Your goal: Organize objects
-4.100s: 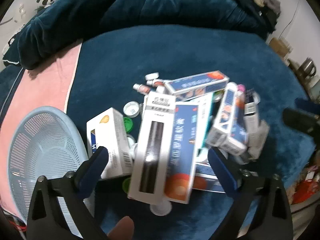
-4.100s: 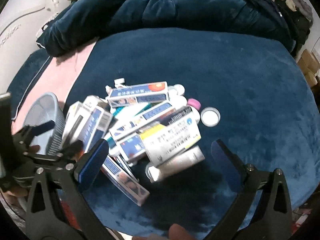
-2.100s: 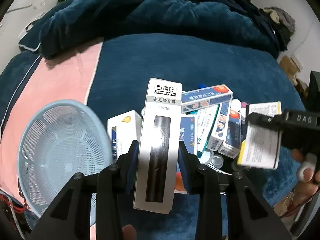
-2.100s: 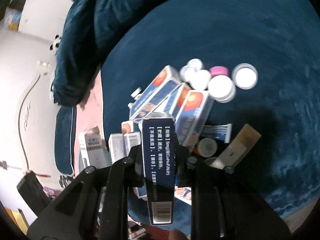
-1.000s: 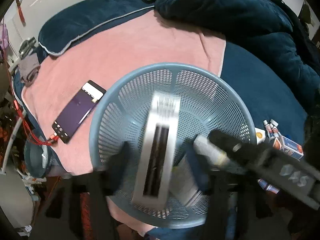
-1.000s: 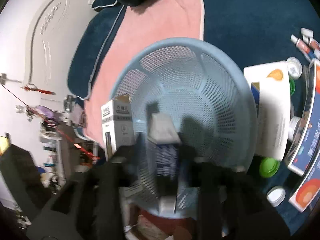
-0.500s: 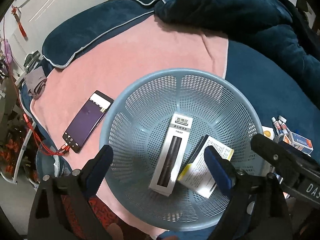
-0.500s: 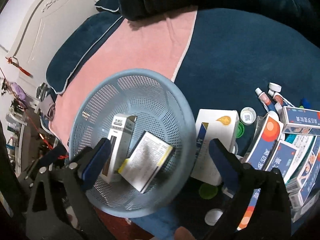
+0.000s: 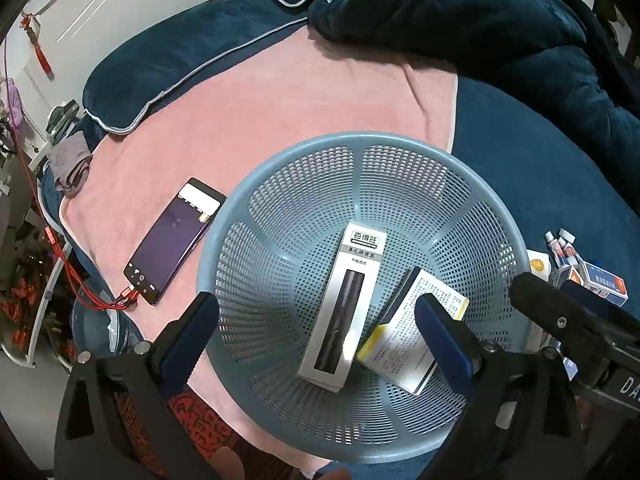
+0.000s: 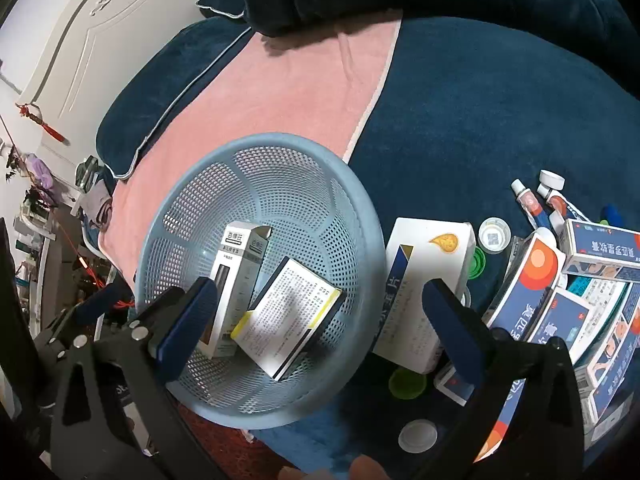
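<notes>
Both boxes now lie in the blue basket (image 9: 492,216) on the pink towel (image 9: 280,92), both grippers' jaws wide, empty

Bed with dark blue plush blanket (image 10: 480,112) and pink towel (image 9: 280,112); white panelled wall (image 10: 80,20) behind, red tassel (image 10: 44,126) hanging.

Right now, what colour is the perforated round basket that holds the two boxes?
Light blue. The basket shows best in the left wrist view.
</notes>
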`<state>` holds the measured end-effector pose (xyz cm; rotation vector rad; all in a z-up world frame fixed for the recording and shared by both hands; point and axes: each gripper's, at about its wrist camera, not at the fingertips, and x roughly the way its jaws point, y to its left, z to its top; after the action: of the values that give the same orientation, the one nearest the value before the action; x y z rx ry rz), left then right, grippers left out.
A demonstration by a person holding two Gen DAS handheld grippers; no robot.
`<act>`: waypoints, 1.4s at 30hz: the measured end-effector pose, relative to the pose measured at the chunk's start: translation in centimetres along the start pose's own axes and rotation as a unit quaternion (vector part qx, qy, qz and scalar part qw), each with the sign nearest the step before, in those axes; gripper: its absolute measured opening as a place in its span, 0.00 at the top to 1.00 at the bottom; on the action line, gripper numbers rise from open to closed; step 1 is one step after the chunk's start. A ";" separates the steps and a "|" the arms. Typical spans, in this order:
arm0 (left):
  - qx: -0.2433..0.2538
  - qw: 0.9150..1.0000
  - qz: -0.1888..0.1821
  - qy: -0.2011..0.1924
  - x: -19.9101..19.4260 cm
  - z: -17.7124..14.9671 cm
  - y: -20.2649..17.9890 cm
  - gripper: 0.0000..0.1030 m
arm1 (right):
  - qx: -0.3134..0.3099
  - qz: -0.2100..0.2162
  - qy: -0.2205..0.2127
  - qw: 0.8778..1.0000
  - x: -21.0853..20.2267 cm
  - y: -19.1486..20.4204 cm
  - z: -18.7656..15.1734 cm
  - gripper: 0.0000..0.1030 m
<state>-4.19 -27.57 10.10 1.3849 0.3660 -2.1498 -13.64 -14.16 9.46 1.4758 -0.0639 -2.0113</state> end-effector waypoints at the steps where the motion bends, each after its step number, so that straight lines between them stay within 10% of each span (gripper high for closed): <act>1: -0.001 1.000 -0.001 0.000 0.0 0.0 0.0 0.04 | 0.000 0.000 0.000 1.000 0.0 0.0 0.0 0.00; 17: 0.019 0.999 -0.036 0.022 0.0 -0.5 -1.6 0.04 | 0.018 -0.012 -0.005 1.000 -1.3 -3.9 0.5 0.00; 29: 0.020 0.998 -0.057 0.031 0.3 -0.6 -2.4 0.04 | 0.166 0.128 0.025 0.977 0.5 -9.3 0.5 0.00; 42: 0.043 0.997 -0.055 0.035 0.7 -1.1 -3.7 0.04 | 0.158 0.110 0.030 0.981 3.0 -9.5 1.0 0.01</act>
<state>-5.76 -24.27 8.77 1.5239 0.3883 -2.2336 -19.39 -8.44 3.62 1.6415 -0.5203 -1.8352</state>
